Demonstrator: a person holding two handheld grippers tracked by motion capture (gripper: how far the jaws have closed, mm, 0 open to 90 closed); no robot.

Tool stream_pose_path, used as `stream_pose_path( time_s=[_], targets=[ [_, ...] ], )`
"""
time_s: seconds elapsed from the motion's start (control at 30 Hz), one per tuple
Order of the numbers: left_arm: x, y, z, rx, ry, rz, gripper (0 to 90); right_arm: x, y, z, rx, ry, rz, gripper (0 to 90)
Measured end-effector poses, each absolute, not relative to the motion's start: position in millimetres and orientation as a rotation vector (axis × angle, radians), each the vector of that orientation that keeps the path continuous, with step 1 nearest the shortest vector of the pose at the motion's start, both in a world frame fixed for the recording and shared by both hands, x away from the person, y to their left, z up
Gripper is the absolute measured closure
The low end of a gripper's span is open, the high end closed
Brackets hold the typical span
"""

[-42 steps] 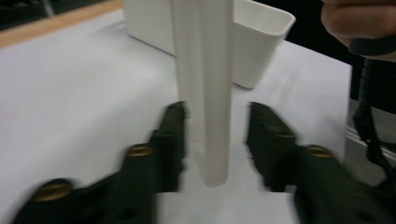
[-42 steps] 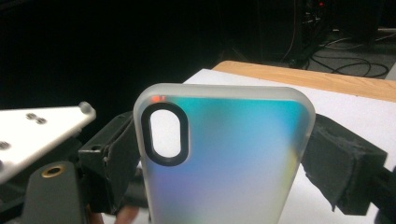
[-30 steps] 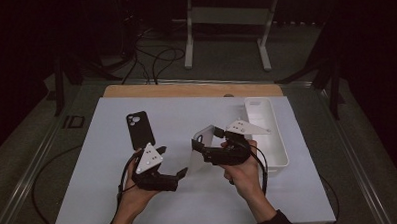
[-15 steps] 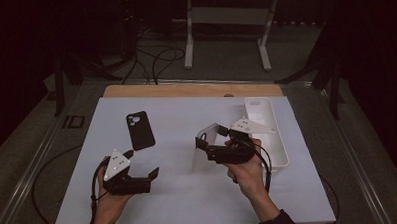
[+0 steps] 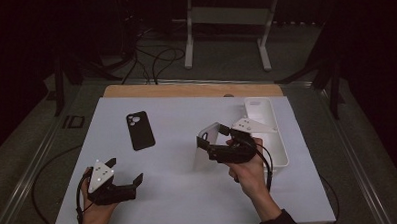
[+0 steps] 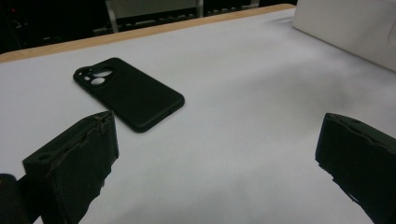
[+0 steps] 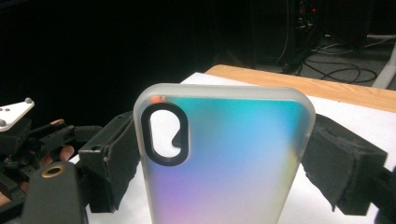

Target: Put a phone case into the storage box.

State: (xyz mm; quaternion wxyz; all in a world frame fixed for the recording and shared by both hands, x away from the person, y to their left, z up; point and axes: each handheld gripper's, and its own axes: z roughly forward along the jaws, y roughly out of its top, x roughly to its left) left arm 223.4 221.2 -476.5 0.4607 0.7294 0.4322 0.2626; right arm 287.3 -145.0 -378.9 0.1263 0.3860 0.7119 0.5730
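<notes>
- The left gripper (image 5: 125, 180) sits low at the near left corner of the table (image 5: 179, 202). Its jaws stand wide apart and hold nothing.
- In the left gripper view, bare table lies between the two black jaws, and the black phone case (image 6: 128, 92) lies flat a bit past them, apart from the jaws.
- The right gripper (image 5: 203, 144) is near the middle of the table, just beside the white tray (image 5: 276, 139). Its jaws are clamped on the two long sides of a see-through phone case (image 7: 224, 154).
- That see-through case stands up on its end in the grip, with the camera hole near the top. It glows blue, pink and yellow in the right gripper view.
- Farther off, the black case rests on the left half of the table, well apart from both grippers.
- The step looks like this: one case is picked up and held, and the black one waits on the table.
- The next move likely calls for the left gripper to reach forward, put its open jaws around the black case and squeeze its sides. It should come in low and straight so the case does not slide away.
</notes>
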Motion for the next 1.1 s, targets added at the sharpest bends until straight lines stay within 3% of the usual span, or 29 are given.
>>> stream_pose_path(
  time_s=[1.1],
  targets=[
    [219, 237, -488, 1.759, 1.138, 0.720, 0.0, 314, -174, -354, 1.139, 1.984, 1.592, 17.0]
  ],
)
